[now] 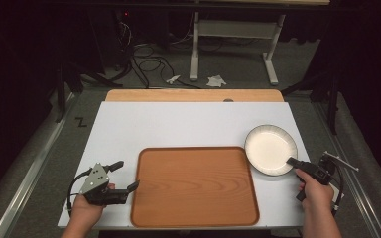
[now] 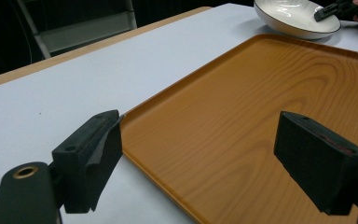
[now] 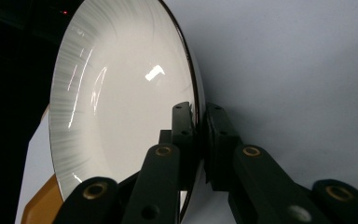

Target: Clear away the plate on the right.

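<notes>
A white plate with a dark rim sits on the white table, just right of the wooden tray. My right gripper is shut on the plate's near right rim; in the right gripper view the two jaws pinch the rim of the plate, one inside and one outside. My left gripper stands open at the tray's left edge, and in the left gripper view one jaw is over the table, the other over the tray. The plate shows far off in that view.
The white table has a bare wooden strip along its far edge. Beyond it on the floor lie cables and the legs of a grey stand. Metal rails run along the table's left and right sides.
</notes>
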Demonstrator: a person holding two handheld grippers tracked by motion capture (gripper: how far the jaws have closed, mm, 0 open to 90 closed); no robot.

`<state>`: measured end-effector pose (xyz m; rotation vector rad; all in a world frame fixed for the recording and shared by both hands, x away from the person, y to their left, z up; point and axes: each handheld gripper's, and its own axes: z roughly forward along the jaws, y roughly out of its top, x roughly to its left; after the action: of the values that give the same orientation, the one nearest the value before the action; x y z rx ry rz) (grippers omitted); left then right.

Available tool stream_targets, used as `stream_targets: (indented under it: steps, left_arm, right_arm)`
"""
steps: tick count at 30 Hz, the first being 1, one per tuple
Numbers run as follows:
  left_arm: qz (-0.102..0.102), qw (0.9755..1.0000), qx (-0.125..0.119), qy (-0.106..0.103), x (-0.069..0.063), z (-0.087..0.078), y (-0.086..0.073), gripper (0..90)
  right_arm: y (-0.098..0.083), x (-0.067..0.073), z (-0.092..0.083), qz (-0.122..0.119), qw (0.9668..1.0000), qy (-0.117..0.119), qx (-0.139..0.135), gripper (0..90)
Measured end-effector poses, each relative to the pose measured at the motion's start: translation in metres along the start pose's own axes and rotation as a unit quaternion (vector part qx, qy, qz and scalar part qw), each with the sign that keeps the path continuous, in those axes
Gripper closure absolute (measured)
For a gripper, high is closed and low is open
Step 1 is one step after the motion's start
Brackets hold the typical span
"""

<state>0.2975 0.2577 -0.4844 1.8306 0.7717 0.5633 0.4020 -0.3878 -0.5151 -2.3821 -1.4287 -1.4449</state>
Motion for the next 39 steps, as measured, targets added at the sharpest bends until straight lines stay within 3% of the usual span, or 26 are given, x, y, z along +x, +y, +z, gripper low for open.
stream_targets:
  steps: [5,27,39]
  left_arm:
    - [-0.002,1.0,-0.001,0.002,0.0,-0.001,0.0,15.9]
    - [-0.004,1.0,-0.005,0.005,0.001,-0.002,0.0,15.9]
    - [-0.003,1.0,-0.006,0.005,0.001,-0.003,0.001,15.9]
  right_arm:
    - [0.001,0.001,-0.003,-0.007,0.9999,0.007,-0.007,85.6]
    - [0.004,0.003,-0.015,-0.032,0.9992,-0.001,-0.022,85.0]
    - [0.004,0.01,-0.021,-0.049,0.9983,0.018,-0.026,85.0]
